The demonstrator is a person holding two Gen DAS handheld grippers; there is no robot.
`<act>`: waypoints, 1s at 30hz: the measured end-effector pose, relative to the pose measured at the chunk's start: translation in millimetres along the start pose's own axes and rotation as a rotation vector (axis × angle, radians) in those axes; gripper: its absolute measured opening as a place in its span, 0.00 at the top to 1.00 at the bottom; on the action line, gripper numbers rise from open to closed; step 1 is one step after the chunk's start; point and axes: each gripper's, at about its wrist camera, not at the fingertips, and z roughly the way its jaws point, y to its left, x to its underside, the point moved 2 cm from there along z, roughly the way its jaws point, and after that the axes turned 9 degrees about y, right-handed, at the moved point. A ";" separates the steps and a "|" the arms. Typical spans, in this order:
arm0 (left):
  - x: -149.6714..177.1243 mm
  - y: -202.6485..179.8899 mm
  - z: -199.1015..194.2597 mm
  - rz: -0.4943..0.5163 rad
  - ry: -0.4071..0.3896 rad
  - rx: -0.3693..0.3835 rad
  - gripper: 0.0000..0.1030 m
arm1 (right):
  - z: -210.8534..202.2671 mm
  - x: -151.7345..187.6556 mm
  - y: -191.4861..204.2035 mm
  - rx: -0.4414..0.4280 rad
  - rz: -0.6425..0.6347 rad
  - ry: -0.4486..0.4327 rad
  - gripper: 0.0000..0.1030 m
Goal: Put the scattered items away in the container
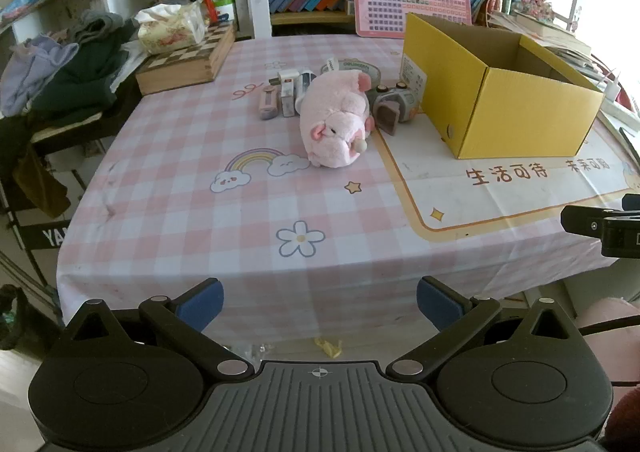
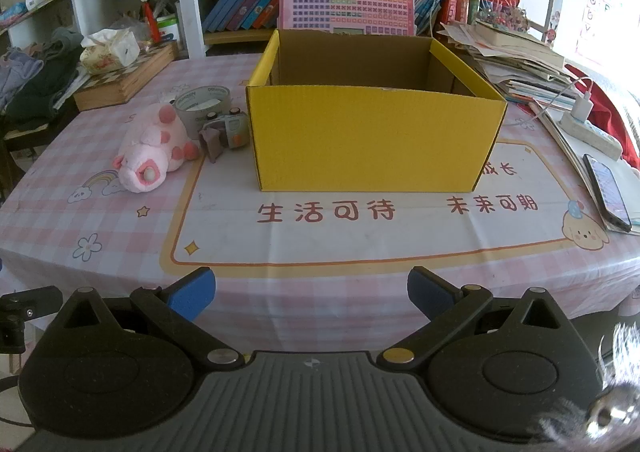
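Observation:
An open yellow cardboard box stands on the table. Left of it lie a pink plush pig, a grey toy camera, a roll of tape, and a few small boxes and a pink gadget. My left gripper is open and empty above the table's near edge, well short of the pig. My right gripper is open and empty at the near edge, facing the box.
A wooden chess box with a tissue pack sits at the back left beside piled clothes. Bookshelves and a pink keyboard board stand behind. A phone, power strip and paper stacks lie at the right.

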 end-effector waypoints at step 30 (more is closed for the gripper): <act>-3.9 8.7 4.9 0.005 0.013 0.027 0.00 | 2.8 -0.8 2.3 0.003 0.001 0.007 0.00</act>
